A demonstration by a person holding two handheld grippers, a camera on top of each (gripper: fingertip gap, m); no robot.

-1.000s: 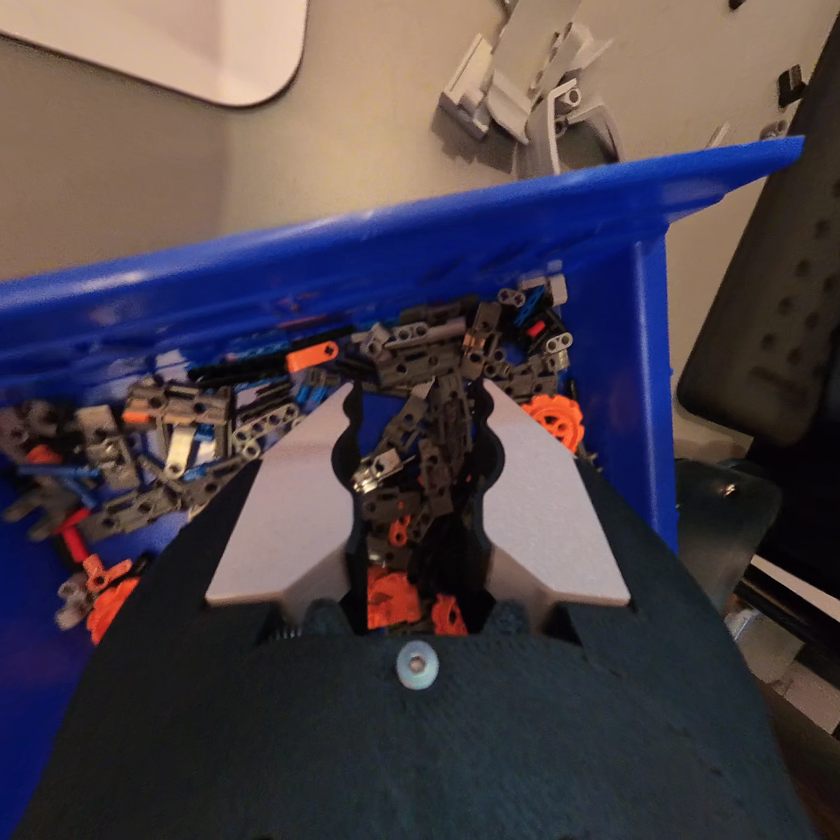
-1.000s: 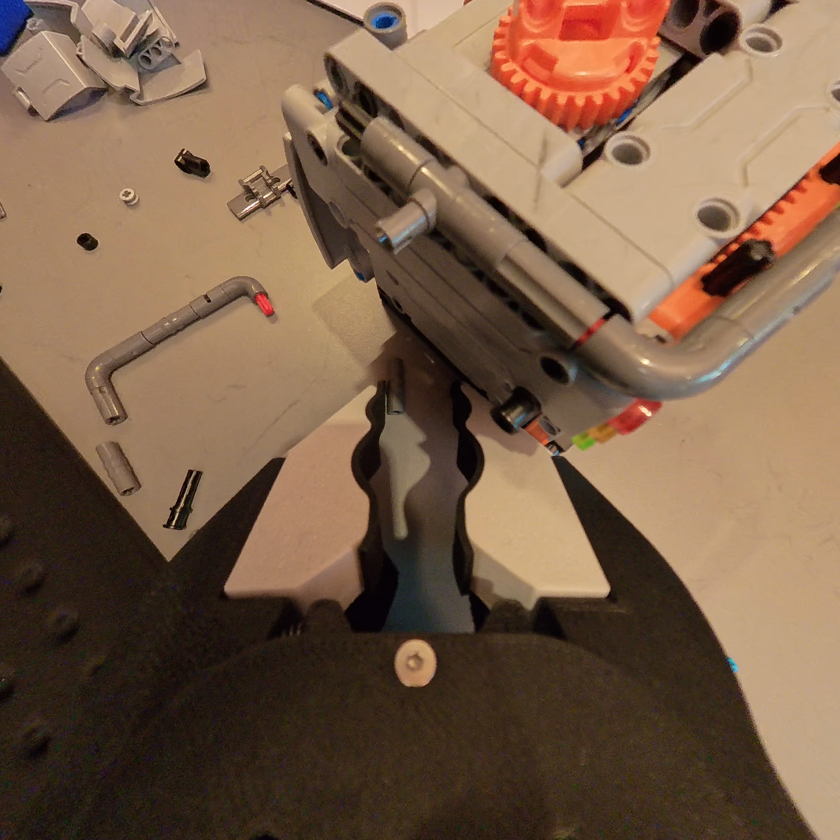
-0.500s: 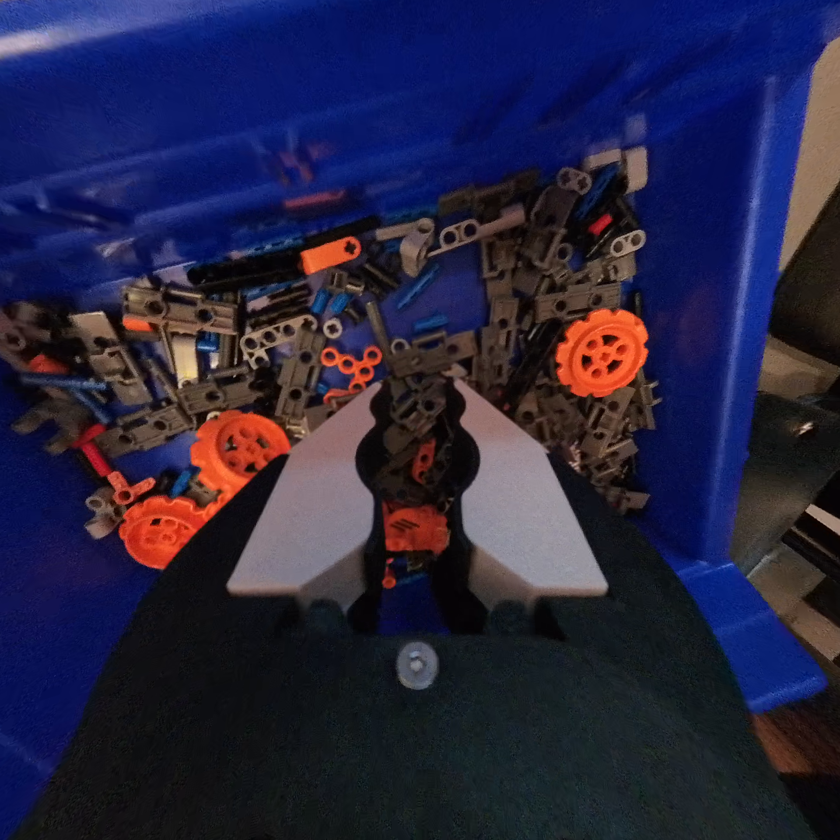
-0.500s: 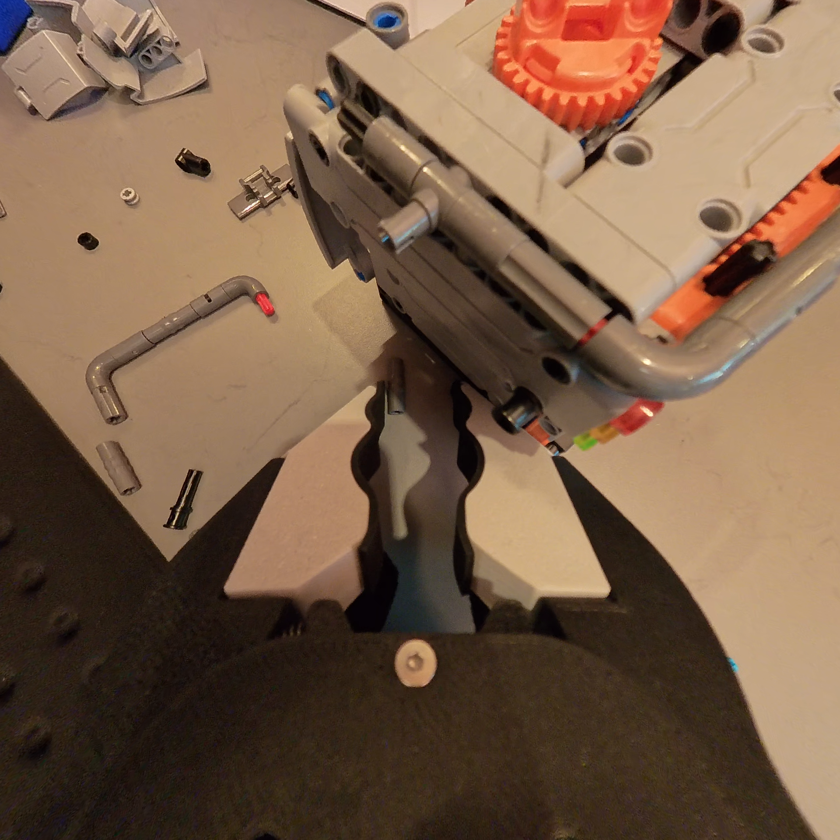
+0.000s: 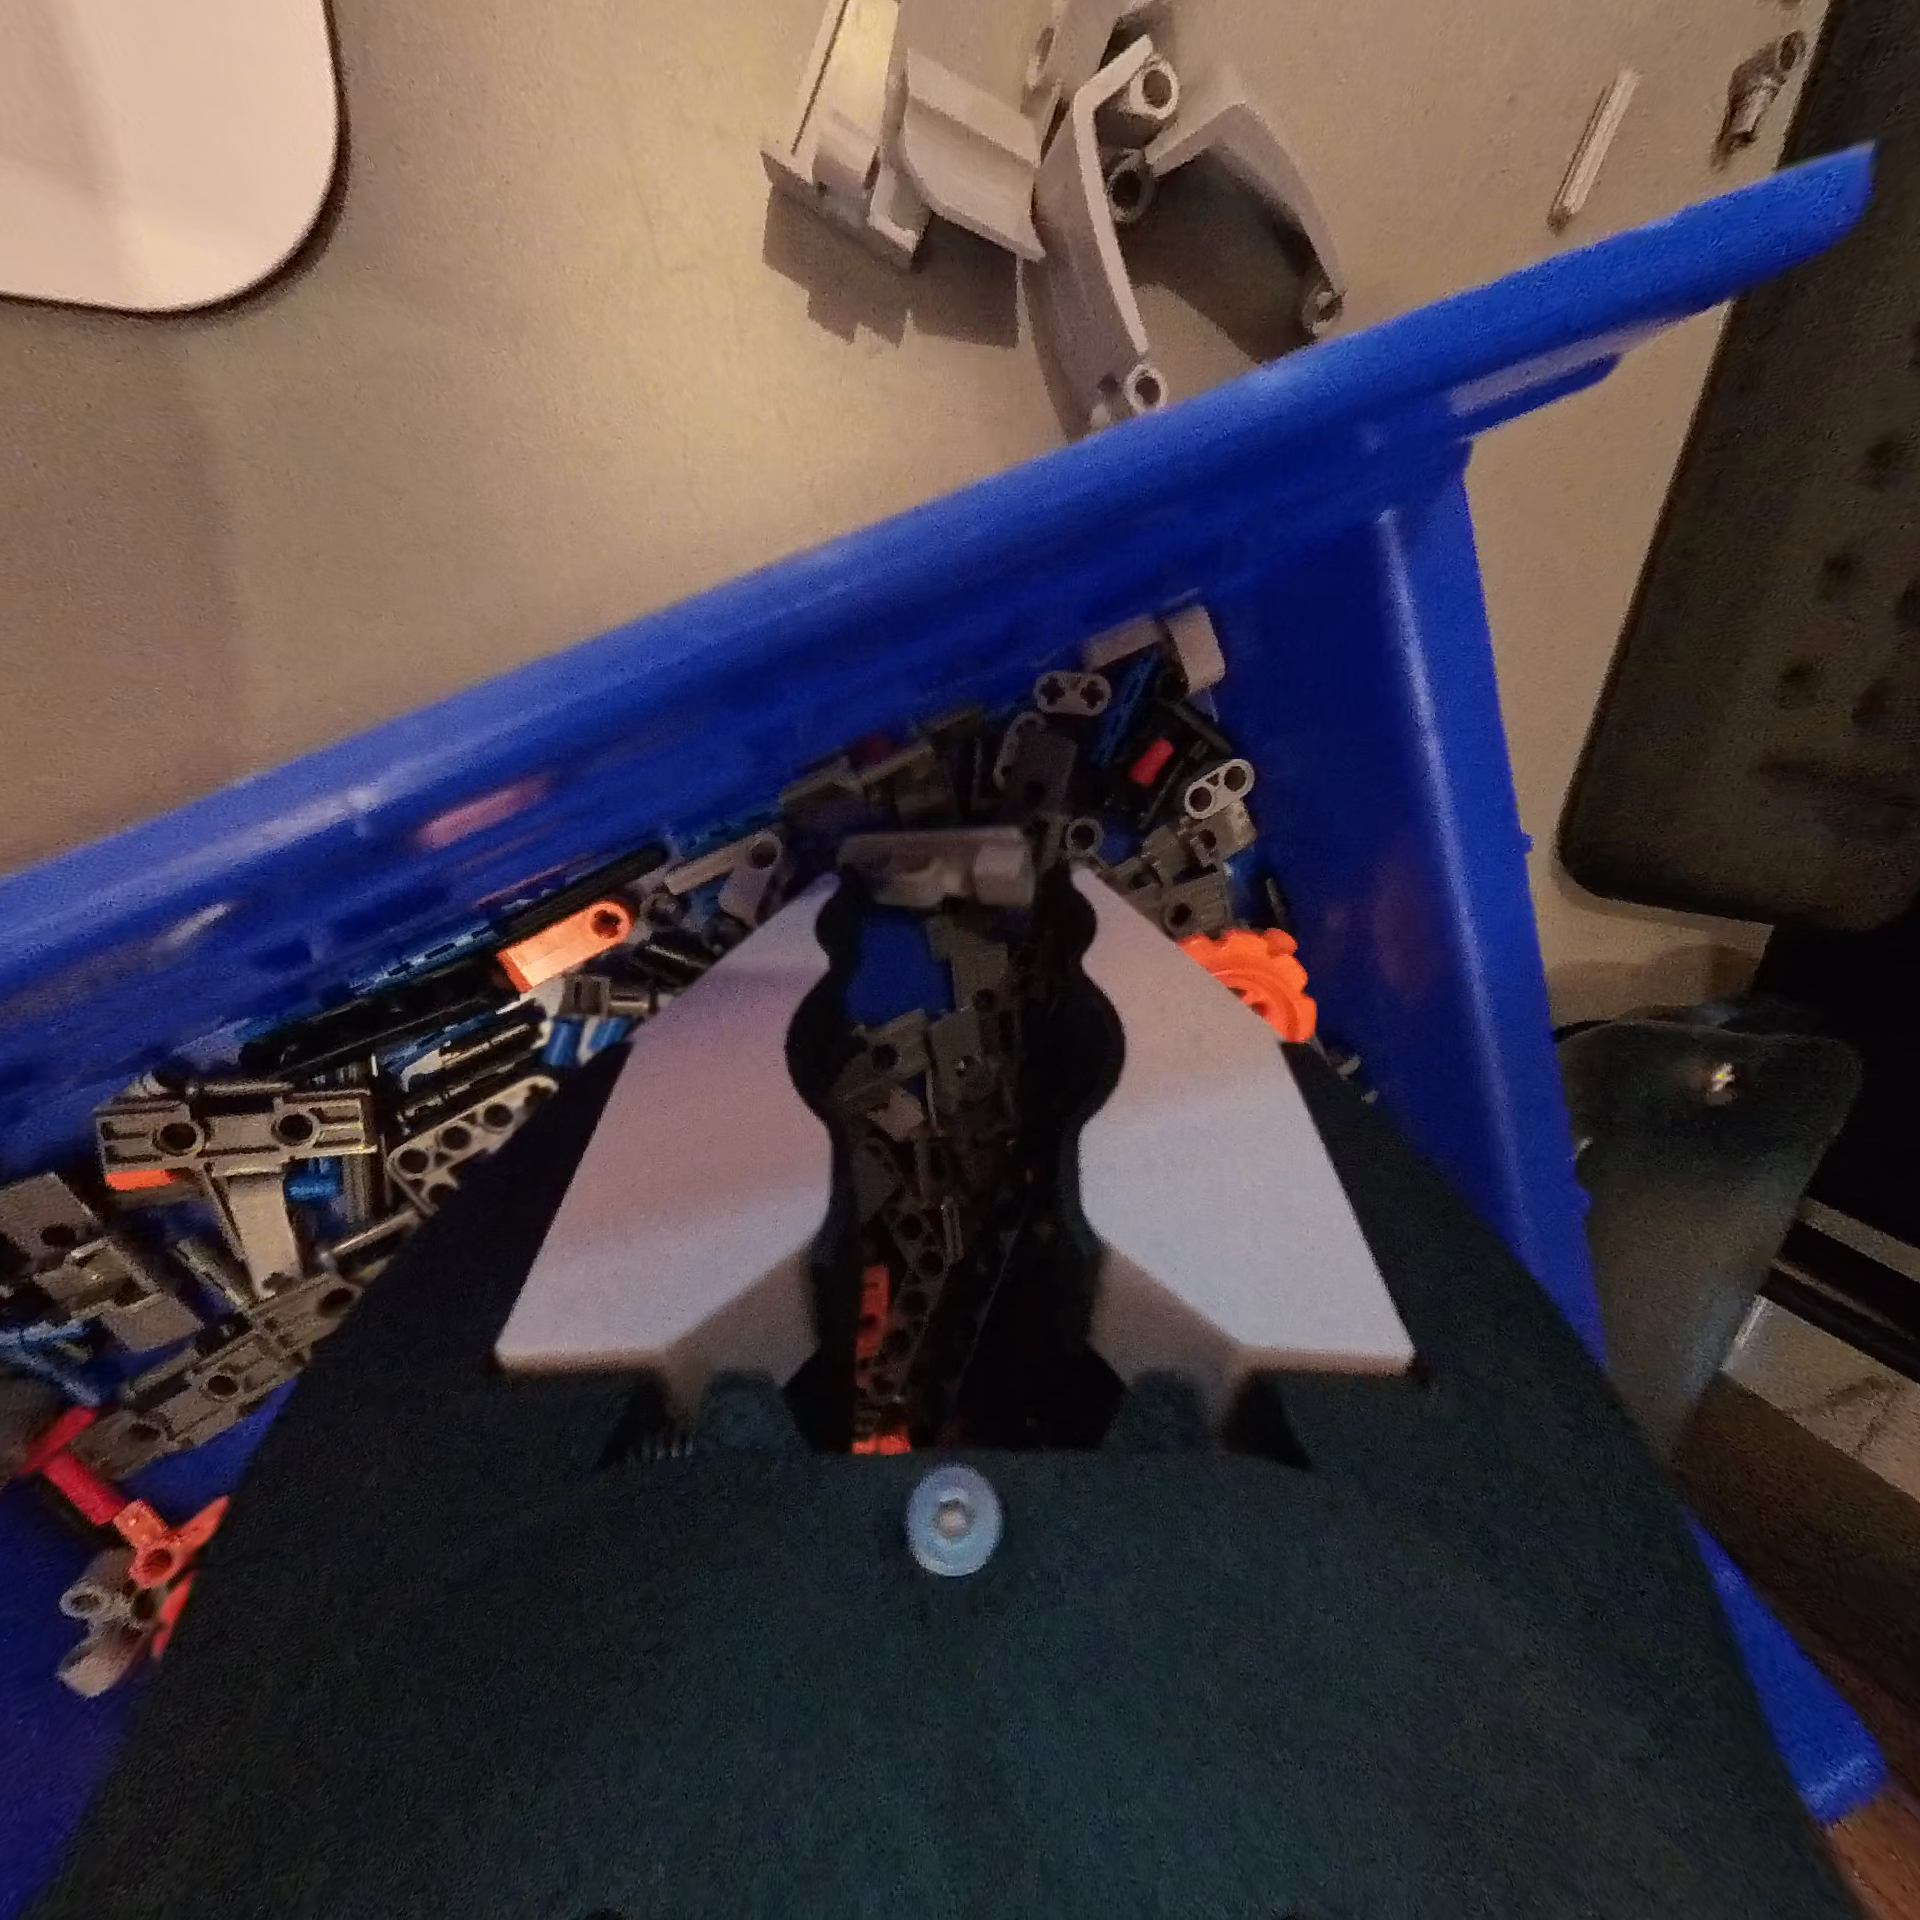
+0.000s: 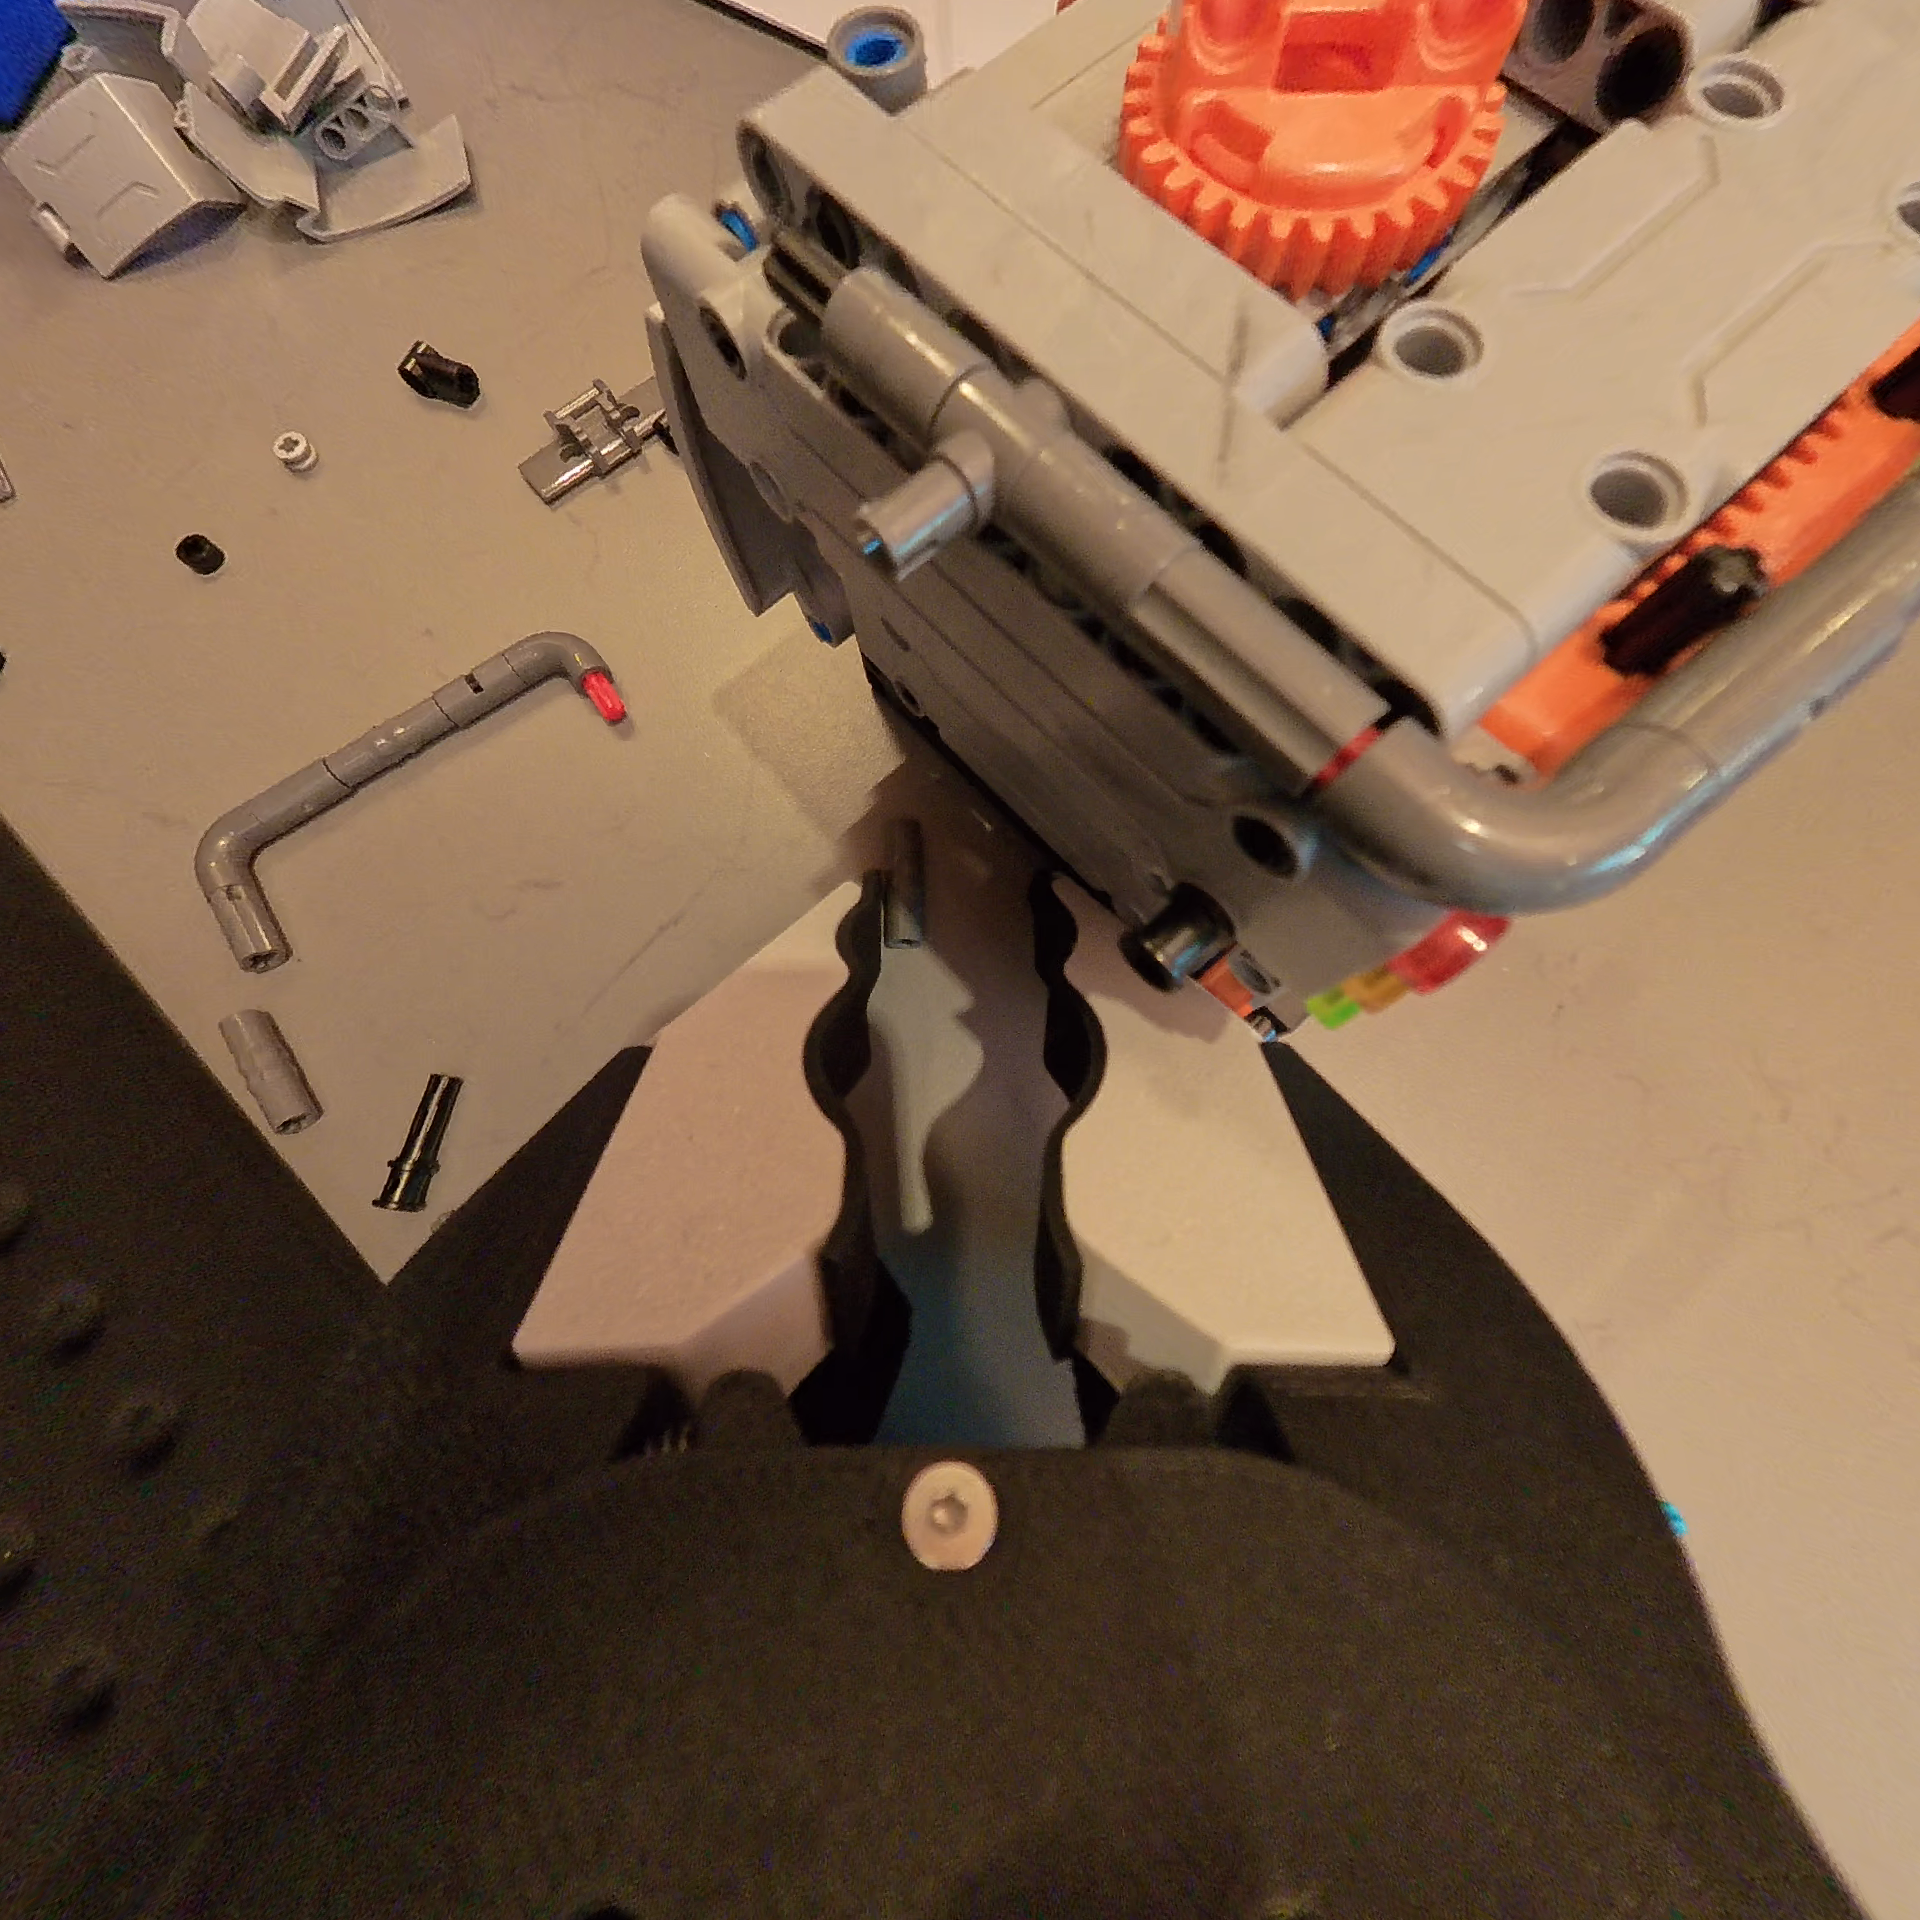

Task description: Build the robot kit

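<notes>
My left gripper (image 5: 951, 883) is inside a blue bin (image 5: 1039, 582) full of small dark grey, black, blue and orange building pieces (image 5: 260, 1143). Its jaws hold a light grey piece (image 5: 935, 864) crosswise at the tips, above the heap. My right gripper (image 6: 956, 873) grips the lower edge of a large grey and orange brick-built model (image 6: 1195, 436) with an orange gear (image 6: 1320, 135) on top, held tilted above the grey table (image 6: 468, 883). Its fingertips are hidden under the model. A small black pin (image 6: 902, 883) sits at its left fingertip.
Light grey curved panels lie on the table beyond the bin (image 5: 1039, 177) and show at the top left of the right wrist view (image 6: 208, 135). A bent grey tube with a red tip (image 6: 395, 748), a grey sleeve (image 6: 268, 1070) and black pins (image 6: 418, 1143) lie left of the right gripper. A black chair (image 5: 1766, 623) stands right of the bin. There is about 40 cm between the tips of the two grippers.
My left gripper dipped deep into the bin's pieces half a second ago and has now lifted back with a light grey piece at its tips. The right gripper and model have not moved.
</notes>
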